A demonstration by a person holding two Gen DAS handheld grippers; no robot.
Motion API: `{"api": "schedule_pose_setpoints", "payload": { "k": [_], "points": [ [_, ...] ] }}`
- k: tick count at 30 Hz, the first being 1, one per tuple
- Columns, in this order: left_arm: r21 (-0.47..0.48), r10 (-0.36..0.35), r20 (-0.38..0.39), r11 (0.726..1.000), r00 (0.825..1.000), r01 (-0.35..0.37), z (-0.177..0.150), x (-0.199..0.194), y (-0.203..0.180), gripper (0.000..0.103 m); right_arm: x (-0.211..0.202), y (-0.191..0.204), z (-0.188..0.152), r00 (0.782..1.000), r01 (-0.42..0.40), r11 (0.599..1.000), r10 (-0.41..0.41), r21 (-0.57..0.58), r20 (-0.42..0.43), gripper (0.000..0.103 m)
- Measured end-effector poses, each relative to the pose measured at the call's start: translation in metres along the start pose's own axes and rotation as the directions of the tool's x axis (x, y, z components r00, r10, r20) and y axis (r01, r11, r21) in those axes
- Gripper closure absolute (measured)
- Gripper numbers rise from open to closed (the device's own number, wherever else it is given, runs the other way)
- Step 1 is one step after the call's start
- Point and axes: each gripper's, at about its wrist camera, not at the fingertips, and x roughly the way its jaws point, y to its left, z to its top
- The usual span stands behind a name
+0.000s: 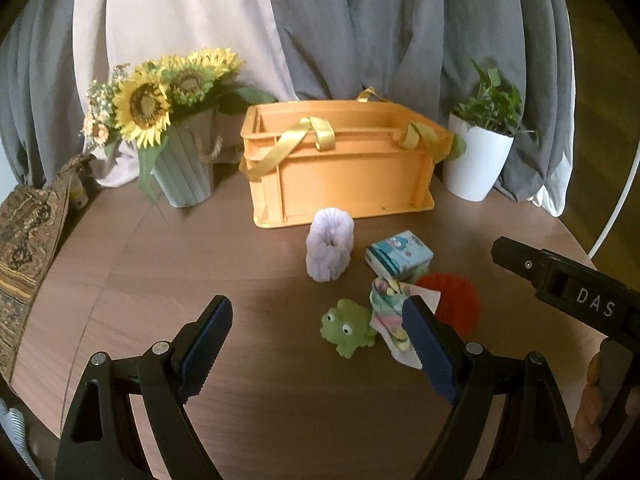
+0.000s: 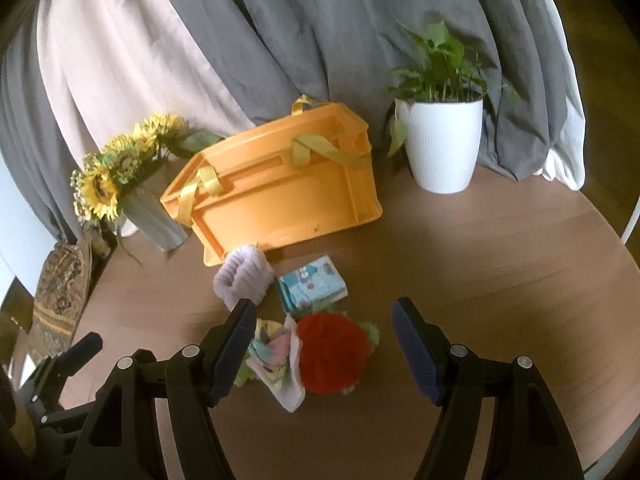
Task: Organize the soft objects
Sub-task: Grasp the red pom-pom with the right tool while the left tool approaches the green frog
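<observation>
An orange crate [image 1: 340, 168] with yellow ribbon handles stands at the back of the round wooden table; it also shows in the right wrist view [image 2: 280, 200]. In front of it lie a lilac fluffy scrunchie [image 1: 330, 250], a blue patterned tissue pack [image 1: 398, 256], a pastel sock [image 1: 390, 320], a green toy frog [image 1: 348, 330] and a red fluffy ball [image 1: 456, 304]. My left gripper [image 1: 320, 344] is open and empty above the table near the frog. My right gripper [image 2: 324, 336] is open, with the red ball [image 2: 332, 356] and sock [image 2: 276, 360] between its fingers, not gripped.
A grey vase of sunflowers [image 1: 180, 160] stands left of the crate and a white potted plant [image 1: 476, 160] to its right. Grey and white curtains hang behind. A patterned cloth [image 1: 24, 248] lies at the table's left edge.
</observation>
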Motion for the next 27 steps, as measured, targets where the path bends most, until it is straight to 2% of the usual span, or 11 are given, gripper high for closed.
{"api": "schedule_pose_setpoints", "payload": {
  "k": [18, 27],
  "points": [
    [-0.035, 0.017, -0.056, 0.999, 0.998, -0.018, -0.015, 0.036, 0.0, 0.016, 0.042, -0.018, -0.027, 0.995, 0.025, 0.997, -0.018, 0.073, -0.094, 0.032],
    [-0.088, -0.007, -0.087, 0.996, 0.996, -0.001, -0.017, 0.06, 0.004, 0.017, 0.063, -0.024, -0.031, 0.992, 0.037, 0.996, -0.028, 0.076, -0.121, 0.032]
  ]
}}
